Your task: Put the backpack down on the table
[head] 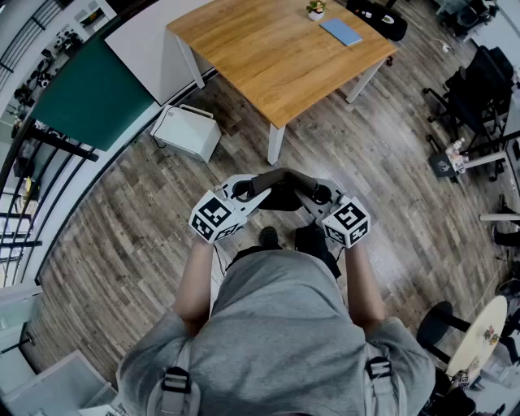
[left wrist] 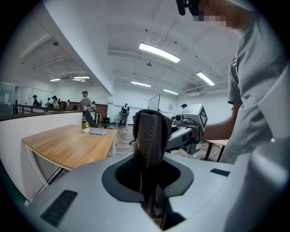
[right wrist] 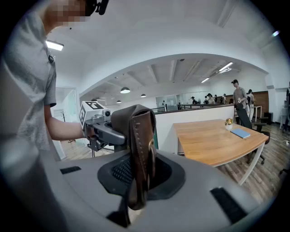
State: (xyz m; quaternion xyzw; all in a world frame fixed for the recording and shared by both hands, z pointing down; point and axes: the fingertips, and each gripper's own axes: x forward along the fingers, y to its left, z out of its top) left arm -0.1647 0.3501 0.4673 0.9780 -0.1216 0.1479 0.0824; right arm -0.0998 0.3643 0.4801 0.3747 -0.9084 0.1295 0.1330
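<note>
Head view: overhead, steeply down on left gripper (head: 258, 187), right gripper (head: 307, 187) and floor (head: 122, 211). Gripper views: close behind their jaws, angled toward each other across the strap (left wrist: 152, 136). All three share the table (head: 276, 57).

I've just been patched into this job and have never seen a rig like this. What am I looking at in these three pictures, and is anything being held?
There is no robot arm here. A person stands with a hand-held two-jaw gripper in each hand. The head view comes from a camera on their head, looking steeply down. The other two views come from cameras riding on each gripper, looking along its jaws.

The left gripper and right gripper are both shut on a dark brown leather handle, so it arches between them. It looks like the backpack's carry handle, but the bag's body is mostly hidden beneath the grippers.

The wooden table stands ahead of the person, and the bag is not on it yet. A small potted plant and a blue notebook sit near its far end.
</note>
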